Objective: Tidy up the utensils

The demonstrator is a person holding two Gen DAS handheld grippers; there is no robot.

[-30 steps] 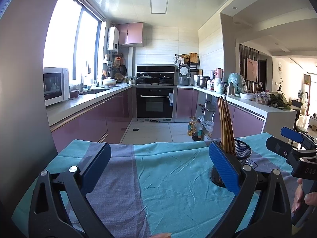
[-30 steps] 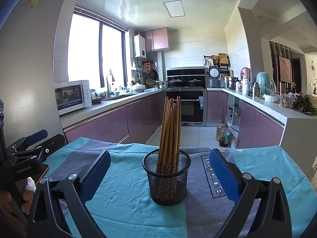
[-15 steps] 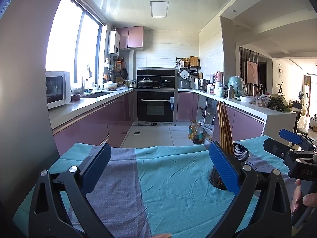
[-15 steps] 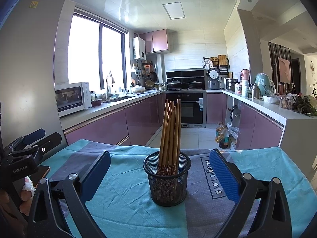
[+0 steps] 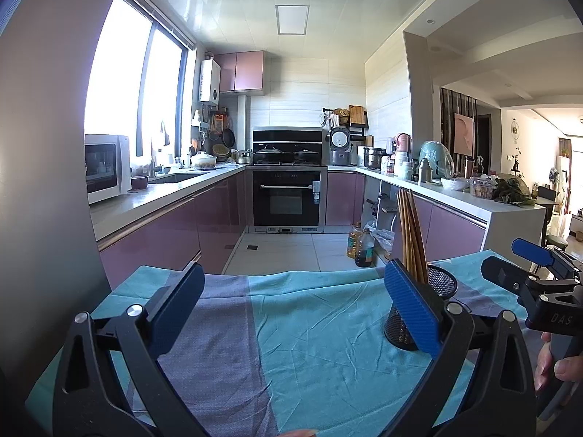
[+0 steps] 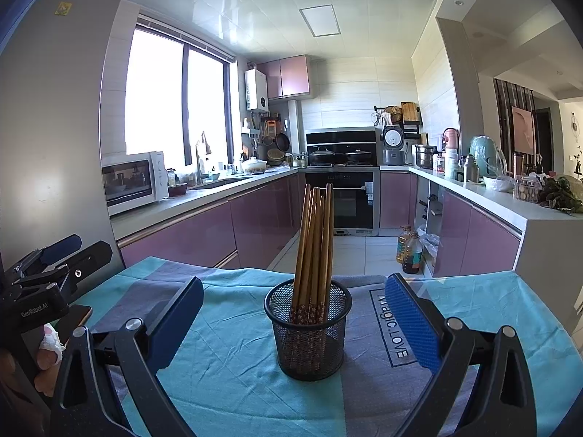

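Observation:
A black mesh holder (image 6: pixel 309 331) stands upright on the teal and grey tablecloth (image 6: pixel 226 375), with several brown chopsticks (image 6: pixel 315 240) standing in it. My right gripper (image 6: pixel 291 317) is open and empty, its blue pads wide apart either side of the holder, a little in front of it. My left gripper (image 5: pixel 291 309) is open and empty over the cloth; the holder (image 5: pixel 433 291) and chopsticks (image 5: pixel 411 233) show behind its right pad. Each gripper shows at the edge of the other's view, the right one (image 5: pixel 539 273) and the left one (image 6: pixel 54 266).
The cloth-covered table (image 5: pixel 320 346) ends at its far edge above the tiled kitchen floor. Purple cabinets line both sides. Oil bottles (image 6: pixel 410 249) stand on the floor. A grey fridge wall (image 6: pixel 47 145) is at the left.
Both views have tilted slightly, so the holder sits a little lower and farther. Both grippers stay open and empty.

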